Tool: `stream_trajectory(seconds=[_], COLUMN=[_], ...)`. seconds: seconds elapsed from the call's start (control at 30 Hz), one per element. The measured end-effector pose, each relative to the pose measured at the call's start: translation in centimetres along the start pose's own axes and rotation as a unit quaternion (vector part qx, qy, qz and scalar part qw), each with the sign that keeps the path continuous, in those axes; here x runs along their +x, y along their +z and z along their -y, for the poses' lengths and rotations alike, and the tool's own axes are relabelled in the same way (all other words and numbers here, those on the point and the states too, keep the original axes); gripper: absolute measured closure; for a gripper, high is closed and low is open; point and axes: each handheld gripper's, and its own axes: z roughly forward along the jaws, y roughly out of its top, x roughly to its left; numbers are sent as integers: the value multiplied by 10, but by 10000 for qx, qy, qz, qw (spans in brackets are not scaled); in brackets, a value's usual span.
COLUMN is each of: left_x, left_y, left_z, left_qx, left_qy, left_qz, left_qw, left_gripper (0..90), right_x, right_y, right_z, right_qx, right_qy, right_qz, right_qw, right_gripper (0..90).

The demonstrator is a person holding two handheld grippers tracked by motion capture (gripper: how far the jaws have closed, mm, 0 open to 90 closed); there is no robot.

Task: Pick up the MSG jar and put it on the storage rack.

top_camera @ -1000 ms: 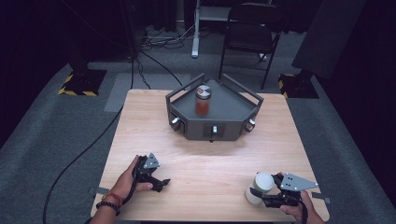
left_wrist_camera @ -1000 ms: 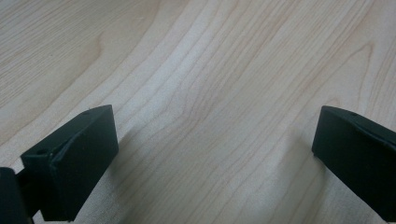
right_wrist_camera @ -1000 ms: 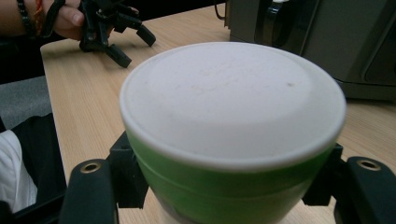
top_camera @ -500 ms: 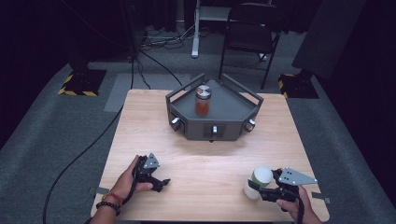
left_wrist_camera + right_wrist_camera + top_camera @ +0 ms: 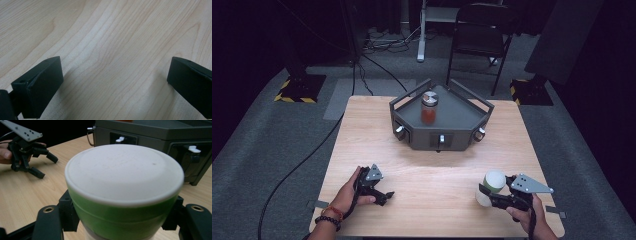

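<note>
- Cup (image 5: 491,187) — green band, white flat end facing up, whitish below — clamped, slightly tilted, near the table's front right corner.

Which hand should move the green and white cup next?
The right. The right gripper is already shut on the green and white cup, near the table's right front. The left gripper is open over bare table at the left front, far from the cup.

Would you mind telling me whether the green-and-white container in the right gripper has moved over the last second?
Yes. The container, clamped in the right gripper, has shifted slightly up the high view, toward the dark tray.
</note>
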Motion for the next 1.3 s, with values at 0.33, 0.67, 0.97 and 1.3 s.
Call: stream_trajectory(seconds=[0.33, 0.67, 0.97, 1.3], left_x=[0, 0, -1, -1], left_y=[0, 0, 1, 1], left_z=[0, 0, 0, 0], left_qx=[-1, -3, -17, -18], left_qy=[1, -7, 1, 2], left_qz=[0, -7, -8, -9], left_qw=[10000, 10000, 10000, 10000], left_gripper=[2, 2, 2, 2], right_x=[5, 10, 15, 9], right_y=[3, 14, 26, 33], right_z=[-20, -42, -58, -84], right_qx=[-158, -202, -310, -451], right_qy=[-10, -15, -1, -32], right_qz=[361, 691, 986, 1359], right_qw=[9992, 9974, 9946, 9897], right_gripper=[336, 336, 336, 336])
